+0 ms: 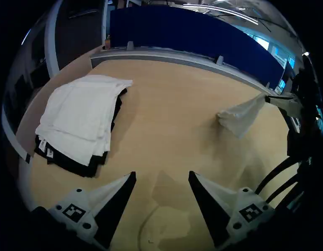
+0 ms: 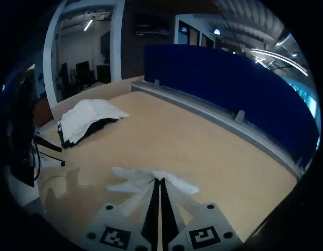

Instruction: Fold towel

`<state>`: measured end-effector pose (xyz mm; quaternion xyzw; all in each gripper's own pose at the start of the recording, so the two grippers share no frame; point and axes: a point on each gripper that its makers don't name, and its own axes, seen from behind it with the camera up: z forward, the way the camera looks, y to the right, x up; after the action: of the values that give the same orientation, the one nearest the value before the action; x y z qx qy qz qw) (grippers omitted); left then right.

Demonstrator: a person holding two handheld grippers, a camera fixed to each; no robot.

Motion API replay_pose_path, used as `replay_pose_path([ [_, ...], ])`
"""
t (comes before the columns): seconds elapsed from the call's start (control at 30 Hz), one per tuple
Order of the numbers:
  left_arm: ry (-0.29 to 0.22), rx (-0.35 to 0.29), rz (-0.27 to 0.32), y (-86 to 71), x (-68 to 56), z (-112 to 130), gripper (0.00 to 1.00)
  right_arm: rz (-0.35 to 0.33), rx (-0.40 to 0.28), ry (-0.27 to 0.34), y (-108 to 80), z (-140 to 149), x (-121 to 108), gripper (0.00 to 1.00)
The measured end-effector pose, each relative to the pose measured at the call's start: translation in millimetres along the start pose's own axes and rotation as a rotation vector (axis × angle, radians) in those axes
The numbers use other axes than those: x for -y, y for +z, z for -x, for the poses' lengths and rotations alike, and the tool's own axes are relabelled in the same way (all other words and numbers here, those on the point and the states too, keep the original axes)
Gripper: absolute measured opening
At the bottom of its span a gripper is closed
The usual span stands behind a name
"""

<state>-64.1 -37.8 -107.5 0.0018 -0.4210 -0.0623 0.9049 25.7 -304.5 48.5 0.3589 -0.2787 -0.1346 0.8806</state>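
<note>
Our left gripper (image 1: 161, 175): jaws apart, low middle | our right gripper (image 2: 158, 180): jaws clamped on towel (image 2: 130, 173) | towel pile (image 1: 82, 121): upper left

Stack (image 1: 80, 125) sat near table (image 1: 174, 125) corner. Right of stack in left gripper view, bare wood ran wide: free passage. Farther right of stack, well apart, towel (image 1: 241, 117) hung low over wood. Behind stack, rail (image 1: 178, 58) and blue divider (image 1: 195, 33) walled far edge.
</note>
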Motion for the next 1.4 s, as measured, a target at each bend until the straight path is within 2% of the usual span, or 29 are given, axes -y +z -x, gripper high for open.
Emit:
replay_pose_path([
  [0.2,0.004,-0.002,0.004,-1.6,-4.1,-1,0.93,0.003,-0.037,-0.017,-8.4,-19,-5,0.02],
  [0.47,0.004,-0.006,0.007,-3.0,-7.3,-3,0.93,0.019,-0.058,-0.01,-19.2,-27,-13,0.02],
  [0.77,0.009,-0.008,0.006,-4.2,-8.4,-3,0.93,0.054,-0.085,0.011,-40.2,-35,-38,0.02],
  [1.07,0.02,-0.009,0.01,-5.4,-12.5,-4,0.93,0.128,-0.088,0.029,-68.1,-28,-81,0.02],
  [1.4,0.038,-0.009,0.017,-3.5,-19.7,-6,0.93,0.229,-0.082,0.064,-106.0,-10,-150,0.02],
])
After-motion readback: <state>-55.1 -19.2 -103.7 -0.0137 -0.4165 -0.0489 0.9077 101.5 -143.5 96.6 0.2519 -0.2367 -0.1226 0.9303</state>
